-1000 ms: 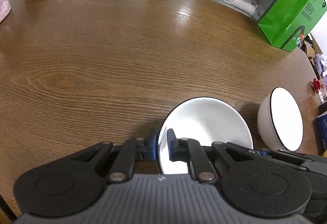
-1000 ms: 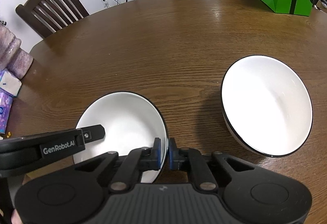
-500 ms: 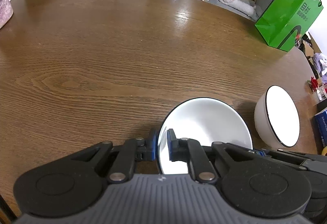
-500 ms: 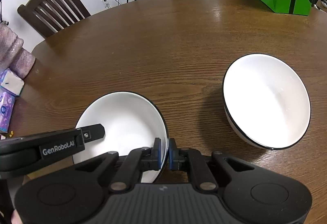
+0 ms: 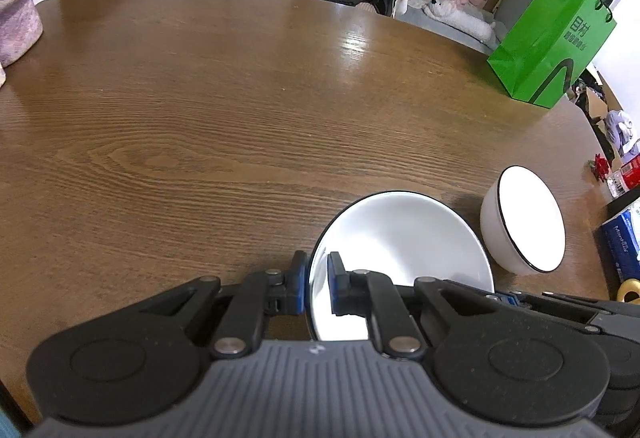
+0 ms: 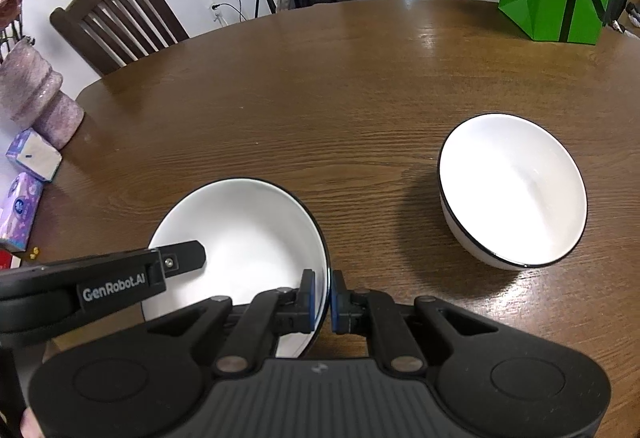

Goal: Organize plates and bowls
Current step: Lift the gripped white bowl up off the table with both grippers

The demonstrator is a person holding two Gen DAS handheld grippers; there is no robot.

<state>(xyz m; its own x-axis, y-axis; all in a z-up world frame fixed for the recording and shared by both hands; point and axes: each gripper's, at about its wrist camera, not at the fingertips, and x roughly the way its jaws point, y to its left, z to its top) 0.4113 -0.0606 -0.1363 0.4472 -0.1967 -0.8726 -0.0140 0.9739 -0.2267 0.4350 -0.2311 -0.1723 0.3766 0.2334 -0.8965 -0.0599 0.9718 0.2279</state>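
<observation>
We hold the shallow white bowl by opposite rims: our left tongs are clamped on one edge, our right tongs on the other. It hangs above the desk, left of the deeper bowl. If either thin rim grip slips, or our hands pull unevenly, it could tip and drop.
</observation>
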